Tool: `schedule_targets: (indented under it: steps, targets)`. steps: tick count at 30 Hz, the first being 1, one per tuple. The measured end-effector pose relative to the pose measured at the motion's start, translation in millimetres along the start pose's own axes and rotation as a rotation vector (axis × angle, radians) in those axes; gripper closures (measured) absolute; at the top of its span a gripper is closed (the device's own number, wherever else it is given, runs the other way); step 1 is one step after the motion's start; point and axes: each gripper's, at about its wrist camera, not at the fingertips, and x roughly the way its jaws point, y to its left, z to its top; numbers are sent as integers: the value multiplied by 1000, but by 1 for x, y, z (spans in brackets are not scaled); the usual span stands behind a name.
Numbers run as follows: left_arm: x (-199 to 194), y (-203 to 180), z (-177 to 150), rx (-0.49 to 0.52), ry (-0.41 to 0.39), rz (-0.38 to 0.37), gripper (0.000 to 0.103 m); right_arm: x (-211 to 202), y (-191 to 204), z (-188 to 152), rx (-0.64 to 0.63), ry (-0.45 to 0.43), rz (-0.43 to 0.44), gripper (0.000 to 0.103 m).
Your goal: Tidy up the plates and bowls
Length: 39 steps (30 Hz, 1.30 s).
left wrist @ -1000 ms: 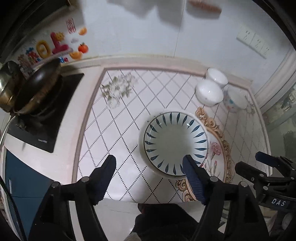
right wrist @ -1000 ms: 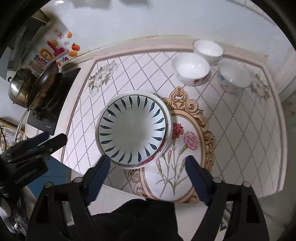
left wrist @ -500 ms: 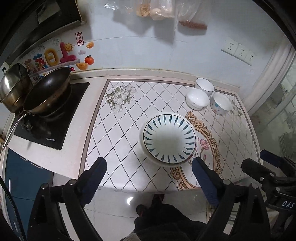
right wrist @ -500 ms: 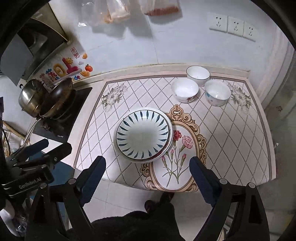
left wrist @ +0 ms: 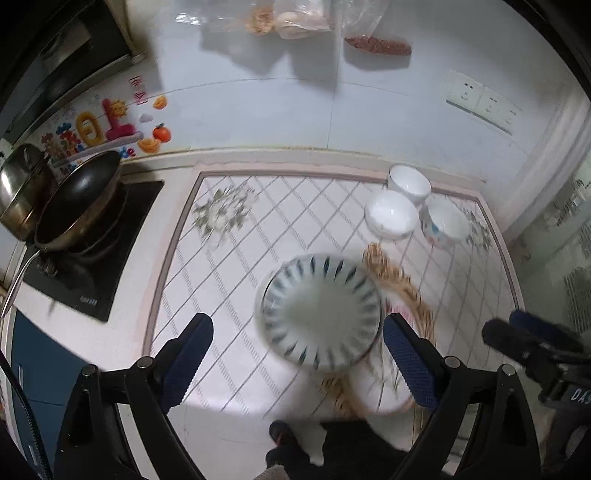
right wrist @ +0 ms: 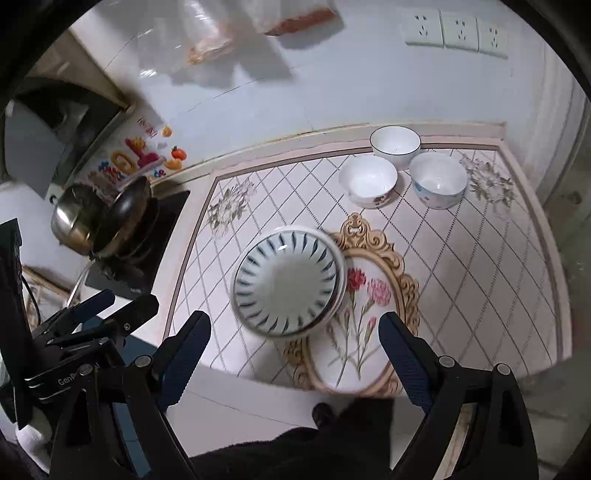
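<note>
A white plate with blue leaf marks (left wrist: 320, 311) (right wrist: 288, 285) tops a small stack of plates in the middle of the tiled counter. Three bowls stand together at the back right: a plain white one (left wrist: 409, 182) (right wrist: 395, 142), one with a red flower (left wrist: 390, 218) (right wrist: 368, 180) and one with blue marks (left wrist: 445, 224) (right wrist: 437, 181). My left gripper (left wrist: 297, 363) is open and empty, high above the counter's front edge, short of the plates. My right gripper (right wrist: 293, 360) is open and empty at the same height, to the left gripper's right.
A dark wok (left wrist: 77, 206) (right wrist: 123, 218) and a steel pot (left wrist: 18, 184) (right wrist: 72, 219) sit on the black cooktop (left wrist: 92, 254) at the left. Bags hang on the white wall (left wrist: 295, 22). A flower-print oval (right wrist: 364, 306) marks the counter beside the plates.
Both grippers rose and pulled back from the counter over the first half second, then came a little closer again. Both stayed open. The plates and bowls have not moved.
</note>
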Motion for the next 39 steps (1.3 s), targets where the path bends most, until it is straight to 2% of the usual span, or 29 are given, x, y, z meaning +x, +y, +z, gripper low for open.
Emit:
schedule_targets:
  steps: [5, 11, 14, 16, 19, 23, 25, 27, 30, 33, 39]
  targets:
    - [71, -38, 61, -23, 76, -29, 9, 41, -62, 55, 76, 30, 73, 9]
    - [167, -74, 117, -53, 192, -72, 9, 112, -128, 121, 156, 102, 147, 9]
    - [214, -83, 133, -68, 265, -89, 17, 151, -148, 141, 189, 150, 164, 11]
    - [239, -86, 139, -77, 309, -105, 29, 177, -157, 151, 217, 186, 175, 22]
    - [275, -93, 146, -59, 363, -123, 41, 209, -167, 159, 254, 214, 173, 38]
    - [302, -104, 153, -7, 391, -155, 51, 244, -174, 164, 310, 232, 141, 50]
    - [312, -111, 154, 32, 401, -164, 67, 257, -174, 166, 315, 230, 109, 59]
    - [321, -117, 153, 64, 418, -170, 79, 264, -174, 166, 321, 228, 72, 64]
    - [325, -120, 151, 95, 399, -139, 86, 272, -173, 166, 326, 212, 22, 80]
    - [322, -119, 147, 89, 399, -142, 90, 274, -171, 167, 304, 198, 5, 81]
    - [294, -118, 128, 100, 369, -133, 91, 258, -165, 164, 259, 191, 4, 81]
